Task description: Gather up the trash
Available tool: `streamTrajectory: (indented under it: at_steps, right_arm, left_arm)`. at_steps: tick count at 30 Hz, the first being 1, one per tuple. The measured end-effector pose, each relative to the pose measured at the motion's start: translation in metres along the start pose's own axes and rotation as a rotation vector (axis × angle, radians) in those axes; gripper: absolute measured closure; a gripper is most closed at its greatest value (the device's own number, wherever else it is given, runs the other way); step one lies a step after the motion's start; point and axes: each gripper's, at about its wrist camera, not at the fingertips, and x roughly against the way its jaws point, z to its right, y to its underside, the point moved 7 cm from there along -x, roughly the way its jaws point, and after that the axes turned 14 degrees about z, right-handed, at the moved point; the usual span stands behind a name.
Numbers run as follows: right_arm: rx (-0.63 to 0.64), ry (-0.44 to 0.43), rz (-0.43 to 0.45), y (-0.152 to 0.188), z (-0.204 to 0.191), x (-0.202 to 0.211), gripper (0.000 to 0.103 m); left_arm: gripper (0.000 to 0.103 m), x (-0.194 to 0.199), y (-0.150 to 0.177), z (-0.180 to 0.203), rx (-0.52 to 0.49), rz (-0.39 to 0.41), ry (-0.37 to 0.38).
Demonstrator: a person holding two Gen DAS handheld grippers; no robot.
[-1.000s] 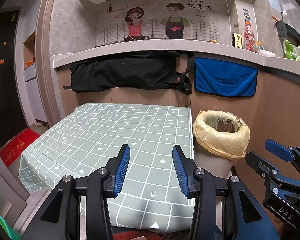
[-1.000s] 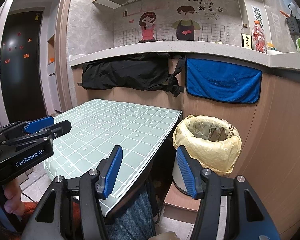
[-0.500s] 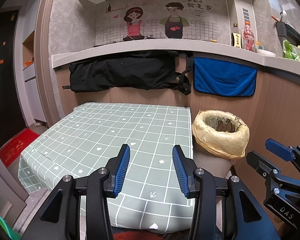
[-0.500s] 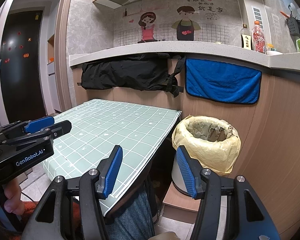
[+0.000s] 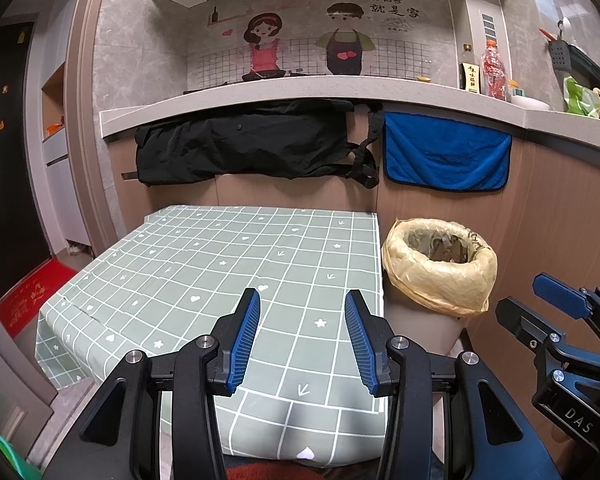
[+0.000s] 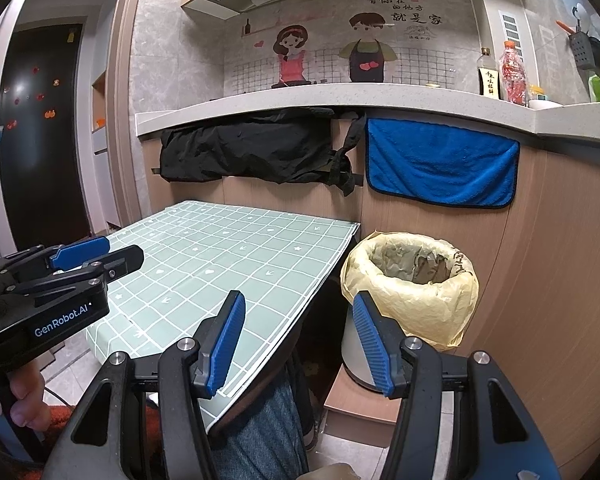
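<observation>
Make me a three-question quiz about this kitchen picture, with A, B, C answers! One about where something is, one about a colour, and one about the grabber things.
1. Where is the trash bin?
A. On the table
B. On the floor to the right of the table
C. Up on the counter

2. What colour is the towel hanging under the counter?
A. Blue
B. Red
C. White

3. What is the left gripper doing?
A. Squeezing a bottle
B. Shut tight, empty
C. Open, holding nothing

Answers:
1 B, the bin with its yellow bag stands beside the table's right edge.
2 A, the cloth is bright blue, next to a black one.
3 C, only tablecloth shows between its blue pads.
</observation>
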Motion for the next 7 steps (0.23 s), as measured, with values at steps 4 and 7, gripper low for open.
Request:
streamTrajectory:
  at_steps: [4,7]
  right_arm:
    - [-0.002,0.000,-0.005,0.0002,0.0008,-0.0025,0.049]
    - [0.000,0.000,-0.012,0.0016,-0.0005,-0.0033,0.049]
  left_arm:
    - [0.058,-0.0004,-0.0002,0.0018,0.003,-0.002,0.003]
    - [0.058,-0.0030,0.0004,0.0012,0.011,-0.012,0.008]
